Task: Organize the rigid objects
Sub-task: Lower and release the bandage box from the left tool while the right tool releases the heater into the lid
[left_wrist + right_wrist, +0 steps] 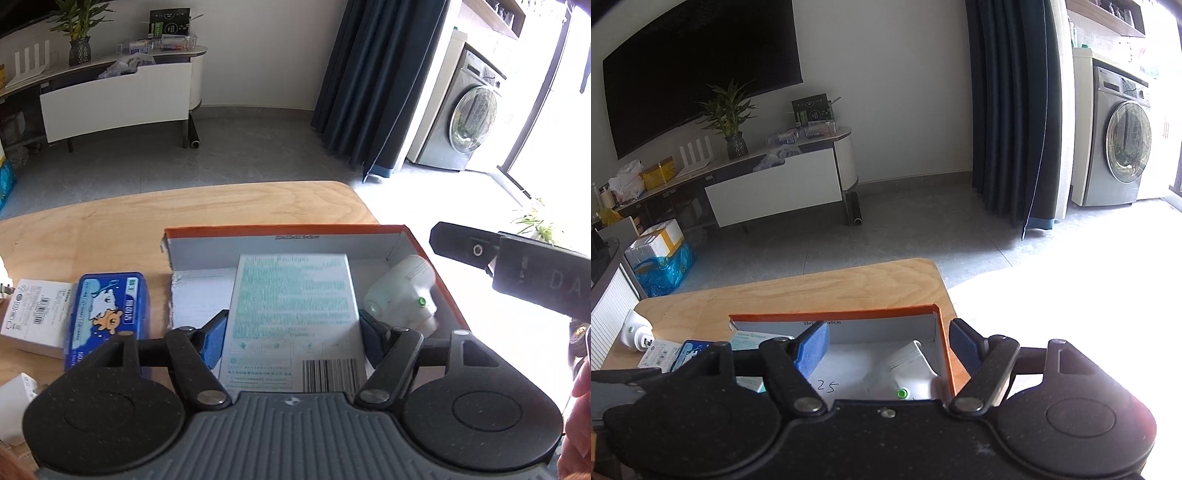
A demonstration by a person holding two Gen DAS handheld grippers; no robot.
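Wall-mounted dark television (701,70), potted plant (729,118) on long white media console (775,184), dark blue curtain (1012,110), silver washing machine (1119,140) stood beside it, grey tiled floor (905,229).

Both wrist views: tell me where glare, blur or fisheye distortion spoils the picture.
Left wrist view: daylight blows out the floor at right; the printed box held in the left claw is soft, its text unreadable; the table edge bows. Right wrist view: the right side is washed white beside the washing machine; the claw body is dark and underexposed.
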